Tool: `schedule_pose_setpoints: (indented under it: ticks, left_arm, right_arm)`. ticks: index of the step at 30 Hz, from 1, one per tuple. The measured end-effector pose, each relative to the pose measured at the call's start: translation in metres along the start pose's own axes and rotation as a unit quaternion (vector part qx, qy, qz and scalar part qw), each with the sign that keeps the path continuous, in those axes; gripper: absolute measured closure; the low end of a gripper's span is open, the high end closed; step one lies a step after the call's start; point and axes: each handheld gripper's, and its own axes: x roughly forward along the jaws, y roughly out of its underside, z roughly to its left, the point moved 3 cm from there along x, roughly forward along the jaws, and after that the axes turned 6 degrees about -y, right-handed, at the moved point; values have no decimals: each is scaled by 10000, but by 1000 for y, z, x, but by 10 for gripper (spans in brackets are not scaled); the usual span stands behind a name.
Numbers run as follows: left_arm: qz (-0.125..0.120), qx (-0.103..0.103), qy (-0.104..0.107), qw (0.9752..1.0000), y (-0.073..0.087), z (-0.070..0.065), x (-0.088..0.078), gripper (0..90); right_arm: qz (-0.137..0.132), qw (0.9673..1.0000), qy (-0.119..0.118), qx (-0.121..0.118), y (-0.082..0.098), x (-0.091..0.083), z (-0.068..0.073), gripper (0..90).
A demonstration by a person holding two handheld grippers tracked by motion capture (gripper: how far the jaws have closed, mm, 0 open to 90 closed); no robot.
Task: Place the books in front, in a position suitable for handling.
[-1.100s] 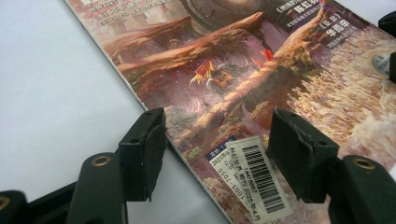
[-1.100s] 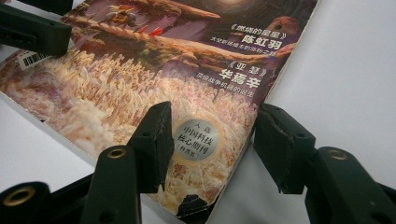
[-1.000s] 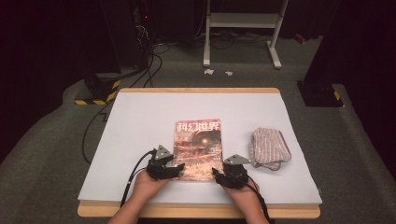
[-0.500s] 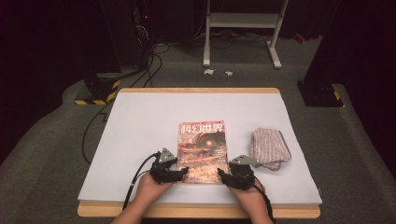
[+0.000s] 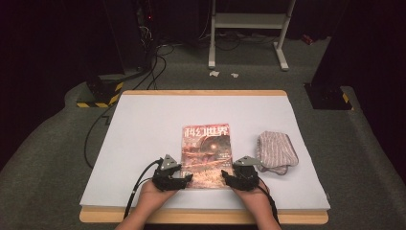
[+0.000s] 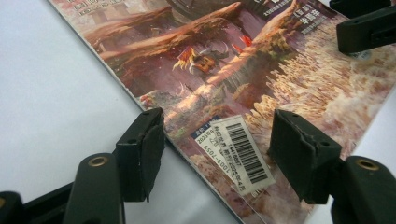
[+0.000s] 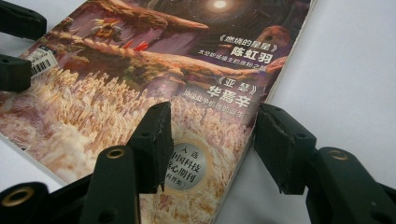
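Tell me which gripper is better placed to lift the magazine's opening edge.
Right, probably. The right gripper straddles the magazine's free right edge near its lower corner, jaws open around it. The left gripper straddles the left edge, apparently the spine.

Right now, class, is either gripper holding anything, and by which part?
Nothing is held. The left gripper and right gripper stand open, each straddling a near corner of the flat glossy reddish-brown magazine.
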Motion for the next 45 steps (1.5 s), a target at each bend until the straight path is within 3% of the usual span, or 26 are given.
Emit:
schedule_pose_setpoints:
  ticks: [7, 9, 12, 16, 21, 24, 26, 30, 38, 45]
  left_arm:
    - [-17, 5, -42, 10000, 6, 4, -6, 356]
    - [-19, 29, 28, 10000, 6, 5, -7, 356]
    - [-71, 98, -30, 9999, 7, 10, -11, 350]
    - [-189, 338, -330, 9987, 8, 19, -18, 351]
    - [-343, 208, -464, 9981, 12, 37, -33, 344]
    - [-502, 106, -569, 9971, 16, 48, -43, 313]
    - [-478, 52, -614, 9970, 18, 55, -47, 314]
    - [-440, -118, -656, 9968, 22, 67, -52, 266]
    - [-325, -166, -737, 9966, 26, 73, -55, 214]
    - [-248, -142, -778, 9966, 28, 75, -53, 204]
  right_arm:
    - [14, 9999, -36, -130, -2, 4, 6, 476]
    - [24, 9998, -78, -173, -3, 3, 5, 497]
    - [-5, 9998, -166, -139, -4, 1, 2, 481]
    - [-152, 9993, 54, -330, -9, -5, -2, 420]
    - [-393, 9978, 340, -419, -15, -13, -12, 362]
    - [-466, 9971, 362, -479, -17, -16, -16, 342]
    - [-508, 9967, 396, -501, -18, -18, -19, 312]
    - [-634, 9954, 530, -483, -24, -25, -29, 203]
    - [-813, 9929, 822, -296, -37, -56, -53, 177]
    - [-780, 9887, 1282, -5, -32, -75, -91, 161]
